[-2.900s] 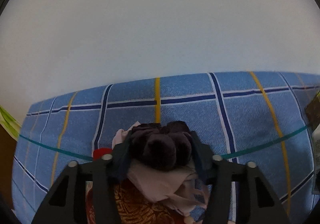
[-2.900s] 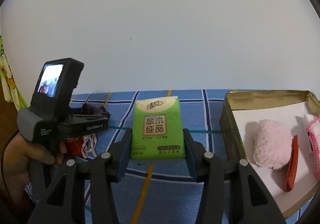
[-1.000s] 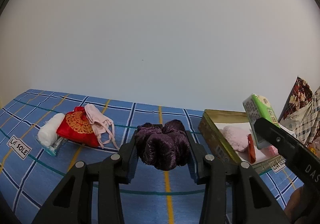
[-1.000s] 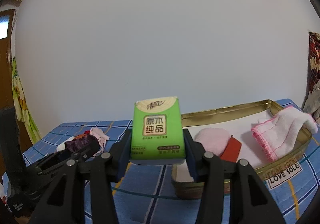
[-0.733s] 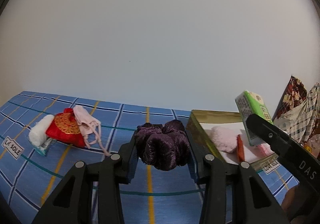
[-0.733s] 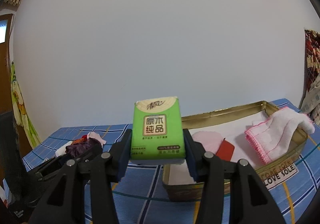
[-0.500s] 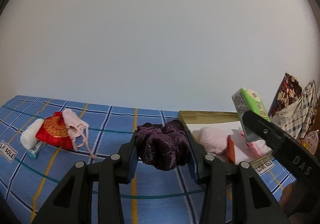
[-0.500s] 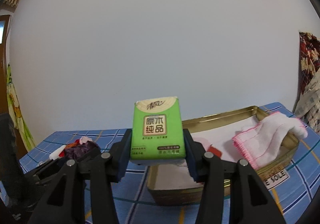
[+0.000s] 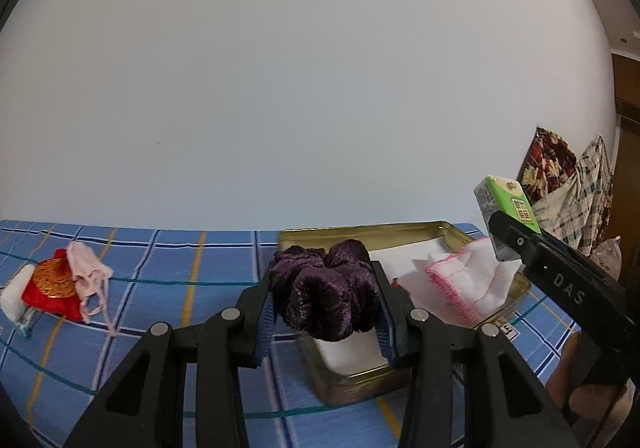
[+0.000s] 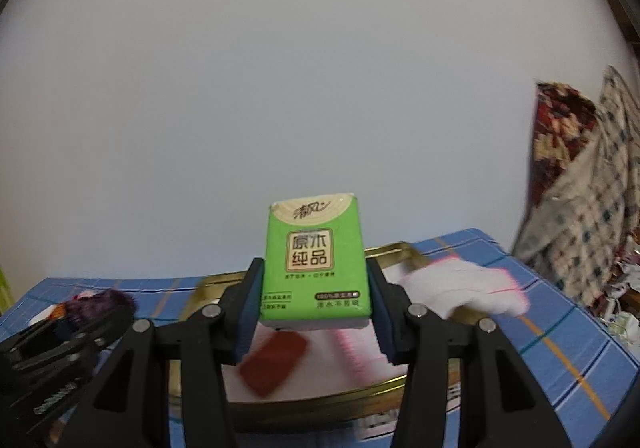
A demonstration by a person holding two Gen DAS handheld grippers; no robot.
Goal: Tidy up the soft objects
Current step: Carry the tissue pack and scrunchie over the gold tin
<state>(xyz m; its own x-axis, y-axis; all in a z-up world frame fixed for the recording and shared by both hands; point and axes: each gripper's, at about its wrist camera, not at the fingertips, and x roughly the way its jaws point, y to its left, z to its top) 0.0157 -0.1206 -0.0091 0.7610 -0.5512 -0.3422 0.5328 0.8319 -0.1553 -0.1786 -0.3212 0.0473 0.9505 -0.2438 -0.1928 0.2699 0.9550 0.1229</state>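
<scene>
— Nearest in the left wrist view? Left gripper [image 9: 325, 302], black fingers with blue pads, clamped on a dark purple velvet scrunchie [image 9: 326, 288], held off the cloth at 6 o'clock, just above the near end of a shallow gold-coloured metal tin [image 9: 360, 382] lined with white paper.

— And in the right wrist view? Right gripper [image 10: 316, 298], likewise clenched, grasping a green plastic-wrapped tissue pack [image 10: 315, 268], upright, above the same tin, centre of frame.

— Any readable writing? Large characters "原木纯品" on the pack's cream label, a cursive logo on the pale top band, smaller lines below too fine to read. "DAS" in grey on the black arm of the right gripper, seen at 3 o'clock from the left wrist.

— Look of the scrunchie? Crumpled, glossy folds, bulging past both pads.

— Inside the tin? A white towel with pink stitched edging [image 9: 464, 284] draped over the far rim toward 2 o'clock; a dark red flat piece [image 10: 274, 362], blurred, lying on the paper at 7 o'clock below the pack.

— Further out? Blue checked tablecloth with yellow, white and navy lines [image 9: 160, 256]. At 9 o'clock, well apart from the tin, a red pouch with gold embroidery [image 9: 50, 290], a pale pink face mask [image 9: 90, 274] lying across it, a white roll [image 9: 12, 294] touching its left side.

— Farthest? Patterned fabrics [image 10: 580, 184] hanging at 3 o'clock, against a plain white wall.
</scene>
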